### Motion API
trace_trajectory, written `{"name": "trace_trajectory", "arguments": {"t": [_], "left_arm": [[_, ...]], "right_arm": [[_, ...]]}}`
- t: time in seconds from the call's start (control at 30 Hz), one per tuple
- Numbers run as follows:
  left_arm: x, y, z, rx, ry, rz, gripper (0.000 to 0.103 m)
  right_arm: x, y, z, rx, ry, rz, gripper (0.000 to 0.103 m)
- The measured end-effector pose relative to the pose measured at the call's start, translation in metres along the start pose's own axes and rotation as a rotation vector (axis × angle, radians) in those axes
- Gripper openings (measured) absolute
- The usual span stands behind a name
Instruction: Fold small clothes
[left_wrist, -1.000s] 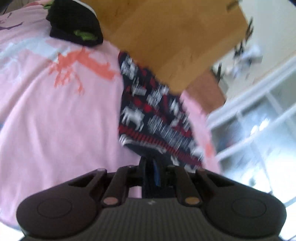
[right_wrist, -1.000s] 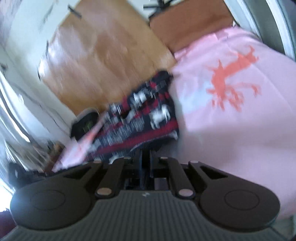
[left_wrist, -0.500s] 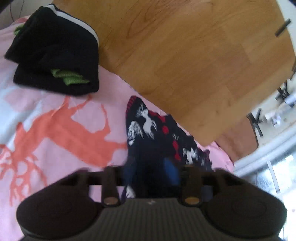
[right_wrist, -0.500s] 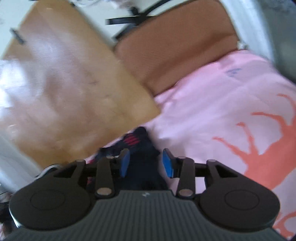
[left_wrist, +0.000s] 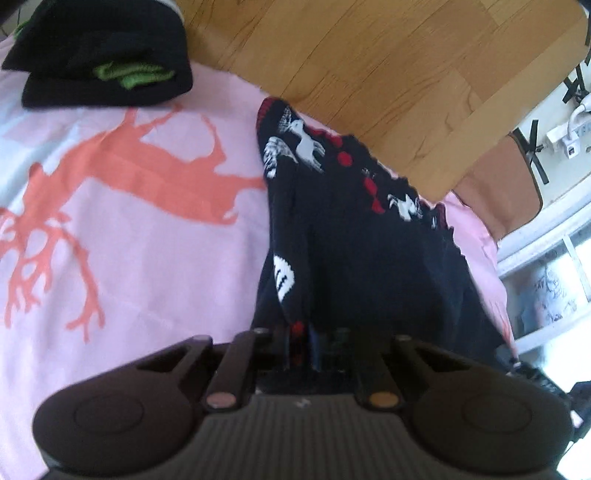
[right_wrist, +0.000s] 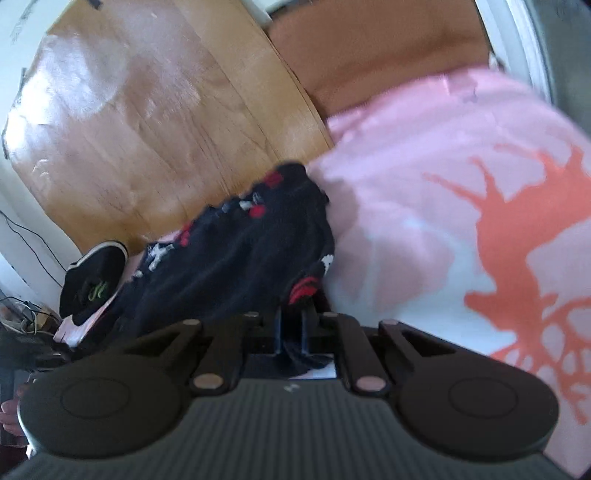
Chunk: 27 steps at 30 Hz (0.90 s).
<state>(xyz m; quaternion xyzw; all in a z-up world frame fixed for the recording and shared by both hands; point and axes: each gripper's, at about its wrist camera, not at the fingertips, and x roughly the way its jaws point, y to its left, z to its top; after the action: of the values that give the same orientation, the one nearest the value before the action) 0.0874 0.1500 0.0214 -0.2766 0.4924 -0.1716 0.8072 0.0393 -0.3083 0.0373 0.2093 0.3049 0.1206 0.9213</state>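
- A folded black cloth with green bits (left_wrist: 103, 55) sits at the far left, on top of the pink blanket (left_wrist: 155, 266).
- The pink blanket has a big orange deer picture (left_wrist: 122, 173) on it.
- The dark sweater with white deer and red dots (left_wrist: 354, 236) lies on the blanket, right beside the orange deer (its far edge is near the wooden board (left_wrist: 388, 66)).
- The left hand-held gripper (left_wrist: 314, 343) is pressed together, pinching the near edge of the dark sweater.
- In the right wrist view, the right hand-held gripper (right_wrist: 293, 332) has its jaws closing on a corner of the same sweater, with the cloth squeezed between them.
- A brown cushion (right_wrist: 369, 48) sits past the blanket, beside the wooden board.
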Motion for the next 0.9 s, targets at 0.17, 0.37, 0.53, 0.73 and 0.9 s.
{"name": "trace_trajectory", "arguments": {"t": [0.17,0.37,0.53,0.73,0.9], "left_arm": [[-0.022,0.013,-0.010,0.005,0.036,0.016,0.009],[-0.038,-0.003,-0.001,0.122,0.006,0.063,0.031],[-0.074,-0.021,0.050,0.199,-0.194,0.154,0.038],[0.011,-0.089,0.142,0.386,-0.239,0.192,0.062],[0.125,-0.117,0.192,0.400,-0.124,0.197,0.077]], "right_arm": [[-0.035,0.016,-0.003,-0.114,0.008,-0.028,0.012],[-0.013,-0.003,0.000,-0.066,0.112,-0.078,0.033],[-0.031,0.007,0.065,-0.198,-0.042,-0.125,0.042],[0.084,0.053,0.133,-0.325,0.009,0.008,0.051],[0.209,0.069,0.152,-0.374,0.143,-0.027,0.054]]}}
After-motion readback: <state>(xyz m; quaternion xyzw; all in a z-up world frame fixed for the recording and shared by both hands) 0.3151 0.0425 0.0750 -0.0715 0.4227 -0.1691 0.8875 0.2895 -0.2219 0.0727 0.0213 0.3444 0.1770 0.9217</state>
